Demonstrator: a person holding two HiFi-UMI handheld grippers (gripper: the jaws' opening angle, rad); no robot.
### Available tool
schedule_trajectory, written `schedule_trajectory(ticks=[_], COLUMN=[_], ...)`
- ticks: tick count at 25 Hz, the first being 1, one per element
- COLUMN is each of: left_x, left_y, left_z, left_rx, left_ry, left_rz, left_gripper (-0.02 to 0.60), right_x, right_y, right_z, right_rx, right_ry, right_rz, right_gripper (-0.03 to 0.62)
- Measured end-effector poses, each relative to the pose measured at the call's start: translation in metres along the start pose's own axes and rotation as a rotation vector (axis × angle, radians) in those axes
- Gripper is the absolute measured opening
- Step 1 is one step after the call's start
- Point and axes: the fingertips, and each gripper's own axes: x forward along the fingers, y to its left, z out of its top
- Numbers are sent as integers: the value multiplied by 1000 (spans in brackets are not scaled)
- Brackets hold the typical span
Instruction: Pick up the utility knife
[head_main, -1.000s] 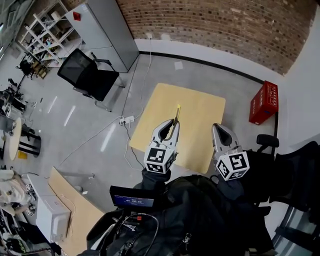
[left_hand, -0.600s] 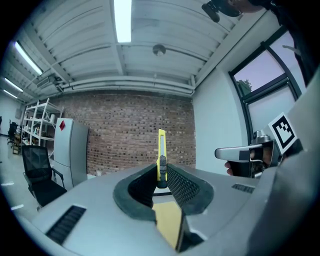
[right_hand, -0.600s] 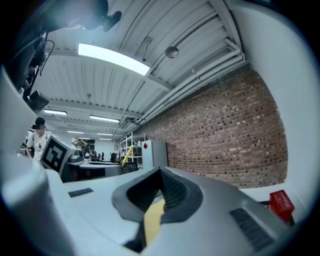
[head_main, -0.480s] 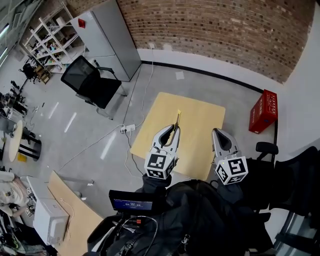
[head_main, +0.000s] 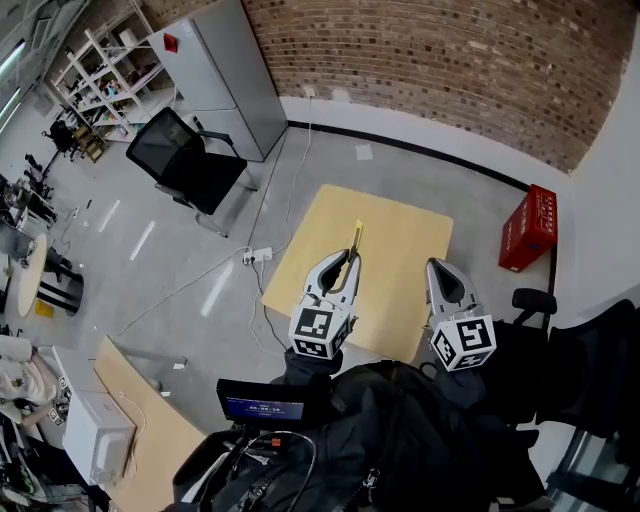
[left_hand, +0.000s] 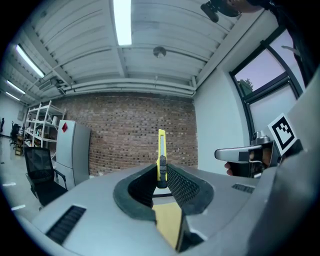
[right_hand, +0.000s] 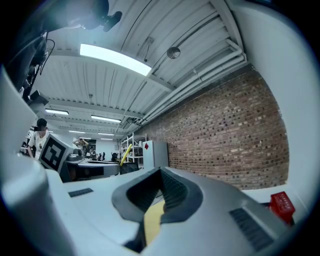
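Note:
A yellow utility knife with a black slider stands upright between the jaws of my left gripper, which is shut on it. From the head view the knife sticks out past the left gripper, held above the small wooden table. My right gripper hovers over the table's right front part, its jaws together with nothing between them. In the right gripper view the jaws meet at the tips, and the knife shows small at the left.
A black office chair and a grey cabinet stand to the table's left. A red crate sits on the floor at its right. A white cable with a power strip runs by the table's left edge. A brick wall lies beyond.
The head view has shifted slightly, so the scene sits a little lower in frame. Both grippers keep the same pose, and the knife stays in the left jaws.

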Motion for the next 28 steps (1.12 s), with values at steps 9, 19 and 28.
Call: schedule_trajectory(ticks=[9,19,28], left_x=[1,8,18], left_y=[0,1,1], left_z=[2,-2,-2], left_rx=[-3,11,11], left_ry=[-5,6,6], left_rz=[-5,2,-1], left_gripper=[64,64,64], right_x=[-1,2,6], right_y=[-1,-8,-18], right_z=[1,-2,-2], right_rx=[-11,-6,-8], right_ry=[3,6,6], right_rz=[-10,-21,-29], right_gripper=[3,3,3])
